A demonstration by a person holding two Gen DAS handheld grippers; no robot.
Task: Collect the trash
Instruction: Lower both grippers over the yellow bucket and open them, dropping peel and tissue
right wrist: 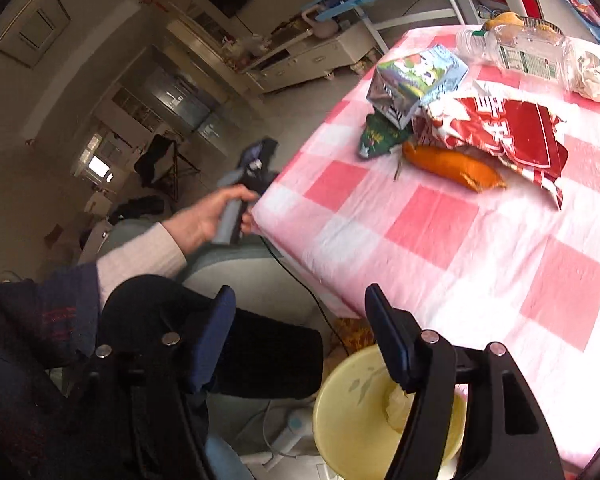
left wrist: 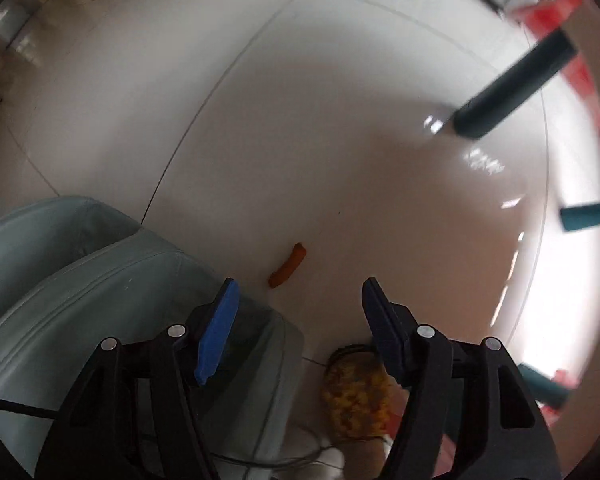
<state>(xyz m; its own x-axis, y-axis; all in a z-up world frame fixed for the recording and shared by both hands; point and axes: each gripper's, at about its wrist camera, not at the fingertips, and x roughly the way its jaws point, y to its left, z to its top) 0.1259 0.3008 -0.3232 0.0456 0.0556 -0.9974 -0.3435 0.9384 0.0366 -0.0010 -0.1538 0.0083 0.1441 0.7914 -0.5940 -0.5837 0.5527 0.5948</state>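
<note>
Right gripper (right wrist: 300, 312) open, nothing in it — yellow bin (right wrist: 340, 420) just below. On the pink-check table (right wrist: 440, 240): red snack bag (right wrist: 508, 132), carrot (right wrist: 452, 164), carton (right wrist: 416, 80), squashed bottle (right wrist: 520, 52).

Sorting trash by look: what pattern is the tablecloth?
Pink and white checks on the tablecloth, clearest in the right wrist view.

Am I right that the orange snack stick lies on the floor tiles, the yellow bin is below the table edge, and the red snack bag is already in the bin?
Not quite. The red snack bag still lies on the checked tablecloth, as the right wrist view shows. The orange snack stick is on the floor, and the yellow bin is below the table edge.
</note>
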